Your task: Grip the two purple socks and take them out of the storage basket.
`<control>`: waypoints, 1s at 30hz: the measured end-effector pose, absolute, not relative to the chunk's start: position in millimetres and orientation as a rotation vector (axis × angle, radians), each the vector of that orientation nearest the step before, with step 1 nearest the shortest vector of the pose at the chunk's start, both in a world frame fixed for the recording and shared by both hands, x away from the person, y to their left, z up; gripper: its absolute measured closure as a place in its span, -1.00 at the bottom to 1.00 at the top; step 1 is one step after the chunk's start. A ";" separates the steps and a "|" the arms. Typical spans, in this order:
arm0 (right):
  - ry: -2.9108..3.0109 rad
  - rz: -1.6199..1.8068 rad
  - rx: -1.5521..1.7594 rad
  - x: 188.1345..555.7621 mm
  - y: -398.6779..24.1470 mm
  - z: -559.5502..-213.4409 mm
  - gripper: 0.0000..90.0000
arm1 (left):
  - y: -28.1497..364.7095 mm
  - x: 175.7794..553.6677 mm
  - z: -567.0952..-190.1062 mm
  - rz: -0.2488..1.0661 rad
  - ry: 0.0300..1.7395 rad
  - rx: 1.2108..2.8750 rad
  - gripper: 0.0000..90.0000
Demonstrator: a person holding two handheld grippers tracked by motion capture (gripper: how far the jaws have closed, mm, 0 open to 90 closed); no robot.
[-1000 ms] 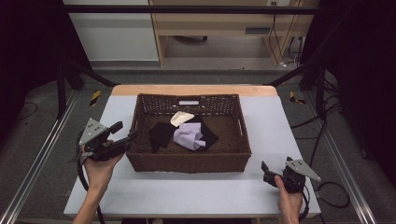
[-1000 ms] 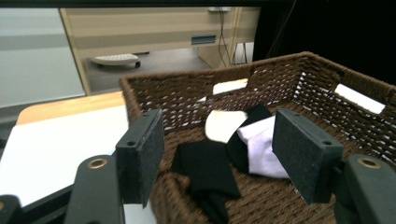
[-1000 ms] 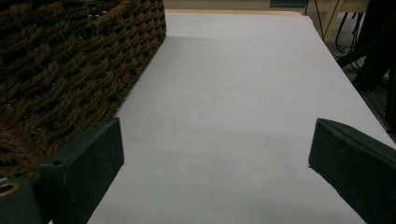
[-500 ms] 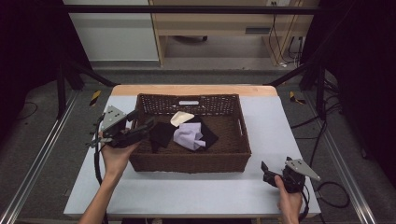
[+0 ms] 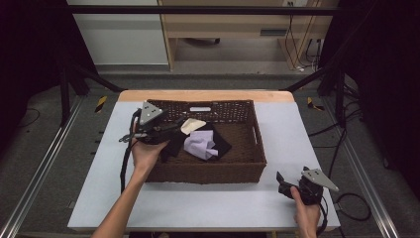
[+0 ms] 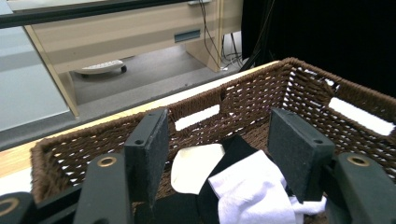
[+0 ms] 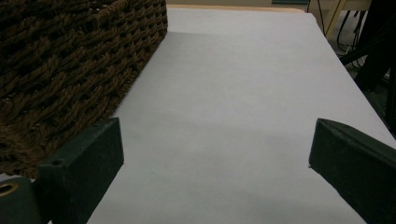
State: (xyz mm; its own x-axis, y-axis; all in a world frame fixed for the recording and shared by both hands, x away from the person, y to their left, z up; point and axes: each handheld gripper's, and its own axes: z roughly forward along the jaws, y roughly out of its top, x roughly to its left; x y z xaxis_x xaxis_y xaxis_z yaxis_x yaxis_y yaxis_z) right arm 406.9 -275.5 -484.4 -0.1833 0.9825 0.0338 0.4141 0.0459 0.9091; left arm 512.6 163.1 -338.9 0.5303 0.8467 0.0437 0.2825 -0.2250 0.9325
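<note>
The room is dim at both sides, and behind the counter (image 5: 208,208) stands a pale wooden piece of furniture on a grey floor. The counter has a white top with a wooden edge at its far side. A brown woven basket (image 5: 250,171) sits in the middle of it.

Inside the basket lie several pieces of cloth: a cream cloth (image 5: 192,126) near the far left, a pale lilac cloth (image 5: 200,145) in the middle, and black cloth (image 5: 174,145) under and around them. In the left claw view the pale cloth looks white (image 6: 250,191) and it lies partly on the black cloth (image 6: 231,156), with the cream cloth (image 6: 194,168) just beside it.

The person's left forearm comes in from the bottom and reaches forward over the left wall of the basket. The left hand (image 5: 144,152) holds the left claw (image 5: 174,128) above the basket's left part, and it points toward the cloths. Its jaws stand apart, with nothing between them; in its own view the left claw (image 6: 219,149) is above the cloths.

The right hand (image 5: 306,213) rests low at the near right corner of the counter, well apart from the basket's contents. The right claw (image 5: 281,182) points toward the basket's near right corner. In its own view the right claw (image 7: 215,154) has its jaws wide apart over bare white counter (image 7: 243,93), and the basket wall (image 7: 70,70) is just beside its one jaw.
</note>
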 end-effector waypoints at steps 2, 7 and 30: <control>1.673 1.110 1.420 406.9 -275.5 -484.4 -0.92 | 158.3 517.8 -342.0 0.702 0.944 1.778 -0.13; 1.677 1.111 1.421 407.2 -275.4 -484.6 -0.92 | 149.0 529.8 -354.0 0.691 0.962 1.822 -0.11; 1.687 1.104 1.413 407.7 -274.5 -484.7 -0.92 | 123.3 556.4 -390.5 0.599 1.030 2.120 0.02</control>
